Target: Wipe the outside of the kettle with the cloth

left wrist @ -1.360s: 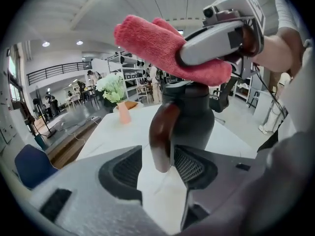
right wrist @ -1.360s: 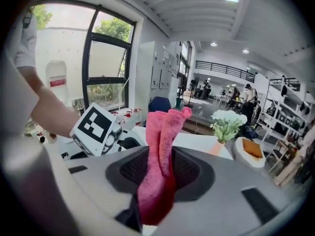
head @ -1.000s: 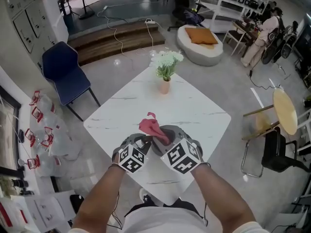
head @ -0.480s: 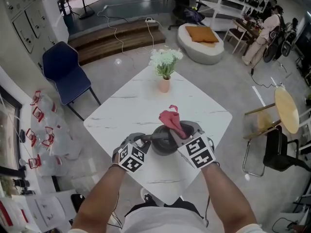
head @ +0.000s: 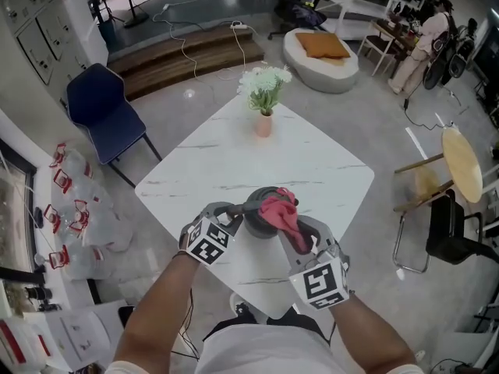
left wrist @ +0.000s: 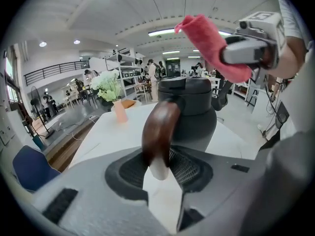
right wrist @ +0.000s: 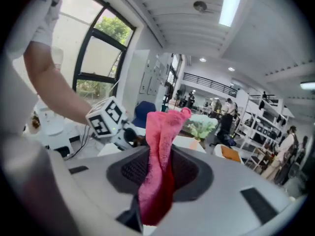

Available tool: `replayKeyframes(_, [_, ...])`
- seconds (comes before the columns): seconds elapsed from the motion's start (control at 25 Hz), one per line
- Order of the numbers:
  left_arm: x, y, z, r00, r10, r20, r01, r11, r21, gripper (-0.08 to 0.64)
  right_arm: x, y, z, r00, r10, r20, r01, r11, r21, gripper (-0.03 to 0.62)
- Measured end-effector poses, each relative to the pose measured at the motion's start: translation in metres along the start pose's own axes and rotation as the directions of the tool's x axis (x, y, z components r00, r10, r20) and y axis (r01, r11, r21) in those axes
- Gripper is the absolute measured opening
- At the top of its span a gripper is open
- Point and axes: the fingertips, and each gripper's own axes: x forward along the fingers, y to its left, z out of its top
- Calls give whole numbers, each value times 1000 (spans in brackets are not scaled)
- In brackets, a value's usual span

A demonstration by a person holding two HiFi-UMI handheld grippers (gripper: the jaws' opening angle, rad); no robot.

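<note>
A dark grey kettle [head: 261, 215] stands on the white marble table [head: 312, 170], its brown handle [left wrist: 160, 132] pointing toward me. My left gripper [head: 232, 215] is shut on that handle. My right gripper [head: 300, 236], at the kettle's near right, is shut on a pink cloth [head: 282, 213] that lies against the kettle's right side and top. In the left gripper view the cloth [left wrist: 211, 43] sticks up above the kettle's lid [left wrist: 189, 85]. In the right gripper view the cloth [right wrist: 157, 171] fills the jaws and hides most of the kettle.
A small pink vase of white flowers [head: 263, 104] stands at the table's far corner. A blue chair [head: 101, 111] is on the floor to the left, a wooden stool [head: 458, 170] and a black chair [head: 452, 244] to the right. The table's near corner lies just below the grippers.
My right gripper has carried the cloth from the kettle's left top across to its right side and back toward me. The left gripper has stayed on the handle.
</note>
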Motion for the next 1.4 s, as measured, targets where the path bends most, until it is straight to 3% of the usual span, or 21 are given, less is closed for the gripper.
replayKeyframes(0.08, [-1,1,0,999,-39,-2,39,999,-8,132,9,39,-7,999,37,-35,-39,997,-60,121])
replayKeyframes(0.12, [-1,1,1,999,-53,-2,53,999,-13,132,16,55,-15,997,60,-56,-63,997,-48,121])
replayKeyframes(0.2, [-1,0,1,998,-68,-3,68,997,-21,132,28,79,-34,988,123,-93,-118,992,55,121])
replayKeyframes(0.28, [-1,0,1,998,-69,-9,69,997,-23,132,39,92,-53,977,182,-112,-153,962,226,121])
replayKeyframes(0.36, [-1,0,1,998,-66,-14,66,997,-28,130,49,96,-68,966,238,-99,-171,878,447,121])
replayKeyframes(0.48, [-1,0,0,998,-59,-16,58,998,-39,130,59,99,-77,951,307,-45,-190,692,696,121])
replayKeyframes(0.64, [-1,0,0,998,-55,-17,54,998,-42,130,69,110,-85,934,357,-7,-202,545,814,122])
replayKeyframes(0.72, [-1,0,-1,998,-54,-18,53,998,-46,130,72,114,-93,928,373,-2,-196,492,848,123])
replayKeyframes(0.8, [-1,0,-1,999,-51,-17,50,997,-53,130,74,118,-107,919,392,-32,-178,487,855,123])
replayKeyframes(1.08, [-1,3,-3,1000,-24,-14,23,997,-79,130,80,135,-171,871,446,-204,-98,565,819,123])
replayKeyframes(1.24, [-1,4,-2,1000,-23,-17,22,997,-69,130,82,140,-190,845,469,-256,-75,578,812,123])
replayKeyframes(1.32, [-1,4,0,1000,-22,-19,21,998,-61,130,78,141,-193,835,480,-270,-90,603,793,124])
replayKeyframes(1.4, [-3,5,3,1000,-18,-23,17,998,-65,130,67,138,-183,847,476,-235,-143,631,763,124])
